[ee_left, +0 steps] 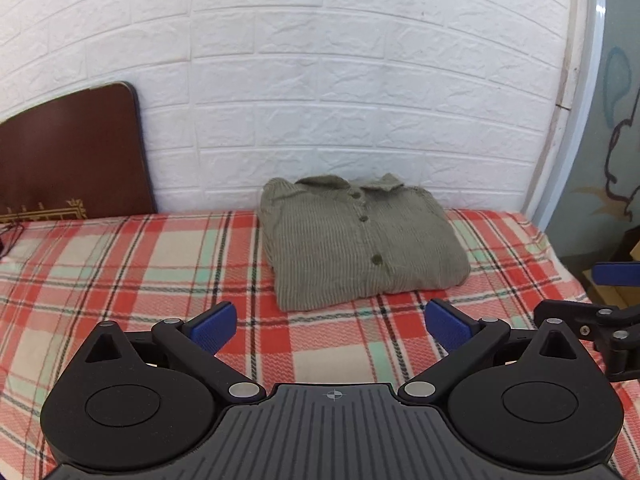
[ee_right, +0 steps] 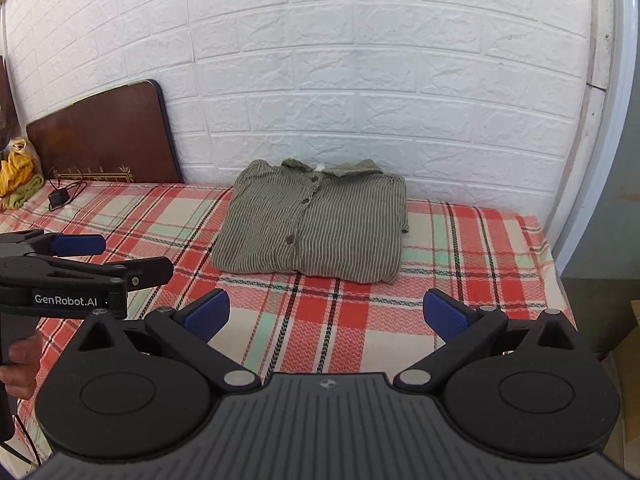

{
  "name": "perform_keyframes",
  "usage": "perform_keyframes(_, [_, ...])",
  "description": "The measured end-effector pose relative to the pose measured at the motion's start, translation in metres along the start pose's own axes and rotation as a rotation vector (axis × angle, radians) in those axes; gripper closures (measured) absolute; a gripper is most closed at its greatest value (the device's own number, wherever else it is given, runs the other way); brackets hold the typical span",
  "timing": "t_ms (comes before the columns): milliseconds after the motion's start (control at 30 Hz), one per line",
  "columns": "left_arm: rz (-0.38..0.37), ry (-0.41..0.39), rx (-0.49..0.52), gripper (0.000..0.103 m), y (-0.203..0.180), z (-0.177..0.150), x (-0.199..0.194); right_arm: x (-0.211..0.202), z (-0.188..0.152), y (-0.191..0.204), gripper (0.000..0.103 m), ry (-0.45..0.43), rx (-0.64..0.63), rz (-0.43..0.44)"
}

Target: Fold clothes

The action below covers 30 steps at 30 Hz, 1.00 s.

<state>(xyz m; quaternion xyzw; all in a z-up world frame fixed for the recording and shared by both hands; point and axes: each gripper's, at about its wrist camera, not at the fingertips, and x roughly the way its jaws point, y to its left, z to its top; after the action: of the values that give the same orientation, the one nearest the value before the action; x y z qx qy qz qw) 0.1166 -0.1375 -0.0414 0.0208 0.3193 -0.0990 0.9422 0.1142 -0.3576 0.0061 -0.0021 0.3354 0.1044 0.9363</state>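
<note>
Folded shirt point(ee_left: 360, 240) lies on the plaid bedcover point(ee_left: 120, 264), upper centre of the left wrist frame, its collar end against the white brick-pattern wall point(ee_left: 320, 80). Olive-green, finely striped, button placket facing up; three buttons visible down the middle. Sleeves are tucked under, outline roughly rectangular, near edge slightly rounded. In the right wrist view the same shirt point(ee_right: 316, 224) sits centre frame, collar toward the wall, lower right corner bulging a little.

Left gripper point(ee_left: 331, 326): jaws spread wide, blue pads point(ee_left: 214, 326) well apart, nothing between them. It hovers over bare bedcover, short of the shirt's near edge; no contact with the fabric. From the right wrist camera the left gripper point(ee_right: 80, 256) shows at the left edge of frame, seen side-on, with a hand point(ee_right: 20, 364) gripping its handle at lower left.

Right gripper point(ee_right: 326, 316): jaws likewise wide apart, blue pads point(ee_right: 446, 316) empty. It sits above the bedcover point(ee_right: 320, 332), near the shirt's front edge but apart from it. In the left wrist view part of the right gripper point(ee_left: 600, 300) enters at the right edge, middle height.

Background: brown board point(ee_left: 72, 152) with gold trim leans on the wall, left side of frame. Small black device with cord point(ee_right: 60, 198) and a yellow-green bundle of cloth point(ee_right: 18, 178) at far left of the right wrist frame.
</note>
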Motion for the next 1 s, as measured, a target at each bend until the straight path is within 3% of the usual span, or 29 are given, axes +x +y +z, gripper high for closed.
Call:
perform_keyframes(367, [0.018, -0.034, 0.034, 0.0, -0.011, 0.005, -0.003, 0.001, 0.005, -0.001, 0.001, 0.032, -0.026, -0.03])
perform_keyframes(1000, [0.088, 0.084, 0.061, 0.0, -0.01, 0.01, 0.023, 0.022, 0.013, 0.008, 0.001, 0.045, -0.063, -0.092])
